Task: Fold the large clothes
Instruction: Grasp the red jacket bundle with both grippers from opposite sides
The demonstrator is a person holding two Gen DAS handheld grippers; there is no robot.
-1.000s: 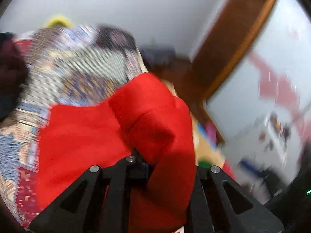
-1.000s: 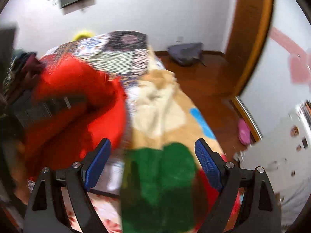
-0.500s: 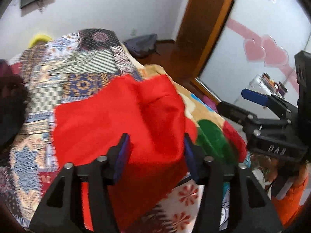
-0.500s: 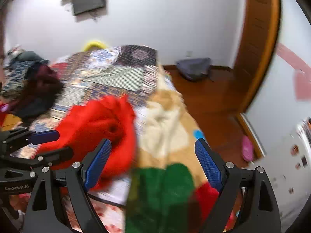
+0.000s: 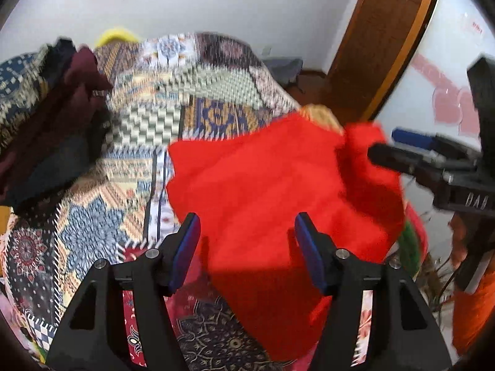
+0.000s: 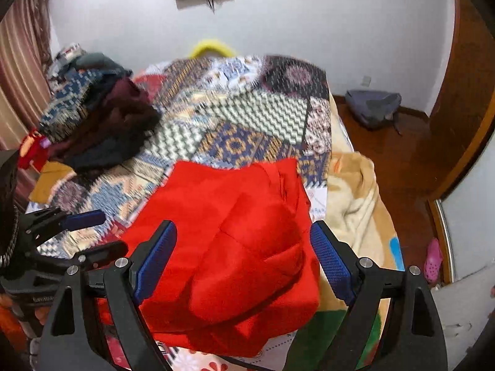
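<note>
A large red garment lies in a loose folded heap on the patterned bedspread. It also shows in the right wrist view. My left gripper is open and empty, with its blue pads just above the garment's near edge. My right gripper is open and empty over the garment's near right part. In the left wrist view the right gripper enters from the right, beside the garment's raised right corner. In the right wrist view the left gripper sits at the left edge.
A pile of dark clothes lies at the bed's far left. A beige blanket hangs off the bed's right side. A grey bag lies on the wooden floor by the wall. A wooden door frame stands to the right.
My left gripper let go of the red garment and opened, and the garment dropped onto the bed. My right gripper moved left, over the garment.
</note>
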